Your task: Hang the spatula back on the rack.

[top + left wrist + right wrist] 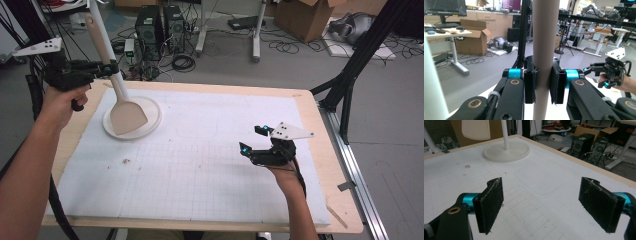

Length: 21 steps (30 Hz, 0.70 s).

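The flat wooden spatula (122, 112) was pale tan, above a cream round base (150, 120) with a white post (505, 135). The white foam mat (210, 150) carried a faint grey grid, edged by light wood tabletop (330, 145). Black pads (489, 203) sat on turquoise-collared mounts.

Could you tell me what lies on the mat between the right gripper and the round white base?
Nothing: in the high view the white gridded mat is bare between the right gripper and the round base. The right gripper view agrees.
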Available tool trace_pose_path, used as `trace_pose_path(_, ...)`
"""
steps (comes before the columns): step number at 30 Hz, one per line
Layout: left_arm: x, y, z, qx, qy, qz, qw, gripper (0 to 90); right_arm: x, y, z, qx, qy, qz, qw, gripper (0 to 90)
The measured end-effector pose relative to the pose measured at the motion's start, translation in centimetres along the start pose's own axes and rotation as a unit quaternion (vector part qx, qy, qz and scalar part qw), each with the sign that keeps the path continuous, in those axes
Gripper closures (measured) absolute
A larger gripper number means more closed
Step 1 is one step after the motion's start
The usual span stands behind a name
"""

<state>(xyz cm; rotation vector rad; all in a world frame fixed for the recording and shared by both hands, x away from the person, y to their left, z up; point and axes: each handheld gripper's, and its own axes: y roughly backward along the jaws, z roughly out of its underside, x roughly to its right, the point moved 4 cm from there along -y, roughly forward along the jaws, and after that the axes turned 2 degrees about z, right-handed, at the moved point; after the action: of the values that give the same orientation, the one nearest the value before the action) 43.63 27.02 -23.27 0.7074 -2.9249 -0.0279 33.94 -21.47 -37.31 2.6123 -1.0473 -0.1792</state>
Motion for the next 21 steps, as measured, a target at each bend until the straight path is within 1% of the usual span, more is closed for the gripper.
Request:
trace_pose_path(5,-1.1,-0.1,-0.2,-0.003,0.007,0.007,0.9999,76.9,0.0,-0.2,0.0,0.0,0.004,0.0,1.0,19.2)
trace_pose_path(9,-2.0,-0.2,-0.3,-0.005,0.014,0.007,0.9999,76.9,-0.1,-0.1,-0.1,-0.002,0.003,-0.001,1.0,19.1)
trace_pose_path(11,-2.1,-0.2,-0.4,0.002,0.017,0.012,0.9998,76.9,-0.2,-0.2,0.0,-0.004,0.004,-0.002,1.0,19.1)
trace_pose_path(13,-2.2,-0.2,-0.4,0.003,0.016,0.015,0.9997,76.9,-0.2,-0.2,0.0,-0.007,0.004,-0.002,1.0,19.2)
trace_pose_path(16,-2.6,-0.1,-0.4,0.005,0.022,0.017,0.9996,76.9,-0.2,-0.3,0.0,-0.007,0.007,-0.002,0.9999,19.2)
trace_pose_path(18,-2.8,0.0,-0.4,0.009,0.03,0.016,0.9994,76.9,-0.3,-0.4,0.0,-0.009,0.002,-0.004,0.9999,19.1)
trace_pose_path(20,-3.2,0.0,-0.3,0.008,0.031,0.016,0.9994,76.9,-0.4,-0.5,0.0,-0.009,0.006,-0.006,0.9999,19.2)
trace_pose_path(21,-3.3,0.0,-0.3,0.009,0.032,0.015,0.9993,76.9,-0.5,-0.5,0.0,-0.009,0.004,-0.006,0.9999,19.2)
